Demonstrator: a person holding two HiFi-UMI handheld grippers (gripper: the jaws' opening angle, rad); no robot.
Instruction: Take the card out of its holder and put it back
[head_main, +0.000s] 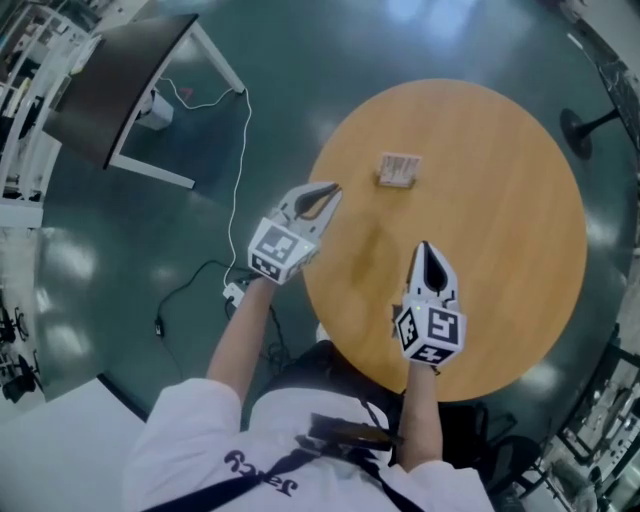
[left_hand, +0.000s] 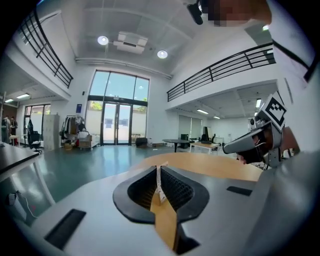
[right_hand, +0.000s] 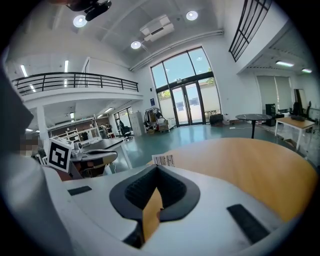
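Nearest in the head view, right claw (head_main: 425, 250) and left claw (head_main: 330, 190) hang clenched and empty over the surface (head_main: 520, 200). The card (head_main: 398, 168) stands in its holder (head_main: 396, 184) toward the far-left edge, well apart from both.

Left gripper view: tips pressed together on nothing.

Right gripper view: tips together too, the barcoded card just beyond them. I judge it light, thin and slick, so I'd pinch its exposed top edge.

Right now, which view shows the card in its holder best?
The head view is best. It shows the whole card from above, standing alone on the table. The right gripper view catches only the card's barcoded top. The left gripper view sees it edge-on, as a thin sliver.
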